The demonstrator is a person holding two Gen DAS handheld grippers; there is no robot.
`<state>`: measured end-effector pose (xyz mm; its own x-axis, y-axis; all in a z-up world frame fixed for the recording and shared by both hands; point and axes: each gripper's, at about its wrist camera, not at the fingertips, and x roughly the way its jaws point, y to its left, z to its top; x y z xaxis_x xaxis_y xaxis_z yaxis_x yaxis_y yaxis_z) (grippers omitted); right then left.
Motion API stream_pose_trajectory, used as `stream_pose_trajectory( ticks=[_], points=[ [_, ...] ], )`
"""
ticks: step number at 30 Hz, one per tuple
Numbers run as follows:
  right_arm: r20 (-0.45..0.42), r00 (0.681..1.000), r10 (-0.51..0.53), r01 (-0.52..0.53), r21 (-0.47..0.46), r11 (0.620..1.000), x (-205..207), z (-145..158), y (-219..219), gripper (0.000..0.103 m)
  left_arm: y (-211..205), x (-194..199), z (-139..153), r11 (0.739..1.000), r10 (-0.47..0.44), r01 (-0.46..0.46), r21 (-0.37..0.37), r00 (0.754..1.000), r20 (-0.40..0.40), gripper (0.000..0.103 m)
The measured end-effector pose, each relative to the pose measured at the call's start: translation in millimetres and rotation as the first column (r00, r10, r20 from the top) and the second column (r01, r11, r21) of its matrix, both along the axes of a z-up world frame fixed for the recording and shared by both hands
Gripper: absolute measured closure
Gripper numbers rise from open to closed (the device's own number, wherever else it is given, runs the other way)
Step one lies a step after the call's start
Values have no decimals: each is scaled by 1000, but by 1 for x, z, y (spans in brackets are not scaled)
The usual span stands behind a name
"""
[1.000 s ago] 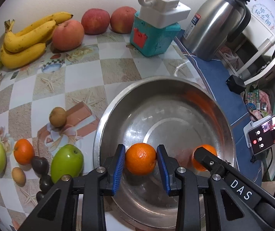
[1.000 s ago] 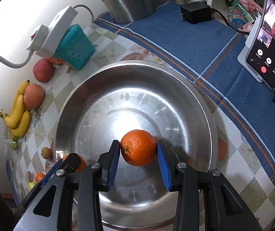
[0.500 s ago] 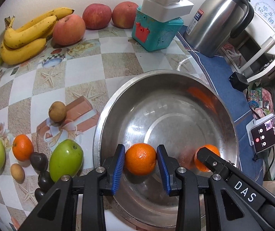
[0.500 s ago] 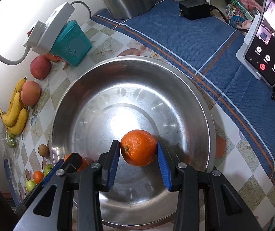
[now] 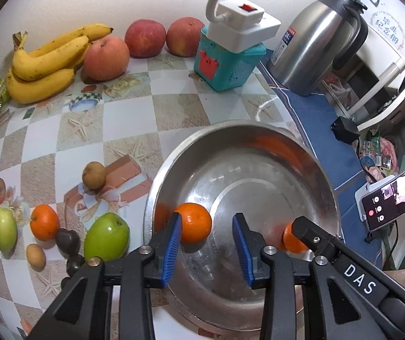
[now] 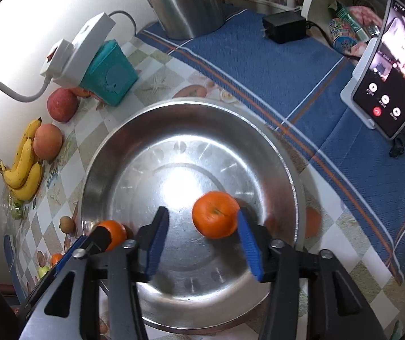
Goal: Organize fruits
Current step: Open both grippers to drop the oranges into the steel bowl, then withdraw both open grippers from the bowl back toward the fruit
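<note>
A steel bowl (image 5: 310,170) (image 6: 259,130) sits on the table. My left gripper (image 5: 206,240) is open over the bowl's near side; an orange (image 5: 195,222) rests loose against its left pad. My right gripper (image 6: 201,240) is open too; a second orange (image 6: 216,214) lies free by its right pad. Each orange also shows in the other view, beside the other gripper's finger (image 5: 293,239) (image 6: 114,233).
On the table left of the bowl lie a green apple (image 5: 106,236), a small orange (image 5: 44,222), a green mango (image 5: 4,232), a brown fruit (image 5: 94,175) and dark fruits. Bananas (image 5: 49,62), red apples (image 5: 145,38), a teal box (image 5: 225,65), a kettle (image 5: 316,42) and a phone (image 6: 384,85) stand behind.
Both grippers have opened and let go of their oranges, which now lie loose in the bowl. Both grippers have drawn back a little.
</note>
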<state>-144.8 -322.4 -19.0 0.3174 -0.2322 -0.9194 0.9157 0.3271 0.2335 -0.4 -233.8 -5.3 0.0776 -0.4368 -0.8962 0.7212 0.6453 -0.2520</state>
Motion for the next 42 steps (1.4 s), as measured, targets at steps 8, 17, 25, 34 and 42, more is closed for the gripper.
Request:
stream_pose_trajectory(
  ticks=[8, 17, 25, 34, 42],
  points=[
    [-27, 1000, 9, -10, -39, 999, -2, 9, -1, 40, 8, 6, 5, 999, 43, -43, 16, 999, 13, 37],
    [-38, 998, 40, -43, -71, 997, 2, 19, 4, 32, 28, 19, 17, 993, 113, -114, 37, 993, 34, 27],
    [-46, 997, 65, -68, -61, 996, 7, 20, 11, 32, 69, 47, 23, 963, 252, -257, 80, 965, 67, 25],
    [-61, 990, 125, -130, -68, 989, 22, 25, 27, 32, 113, 68, 21, 906, 371, -394, 155, 915, 158, 17],
    [-86, 974, 210, -217, -92, 972, 46, 30, 50, 32, 137, 74, 20, 875, 404, -444, 193, 890, 212, 4]
  ],
)
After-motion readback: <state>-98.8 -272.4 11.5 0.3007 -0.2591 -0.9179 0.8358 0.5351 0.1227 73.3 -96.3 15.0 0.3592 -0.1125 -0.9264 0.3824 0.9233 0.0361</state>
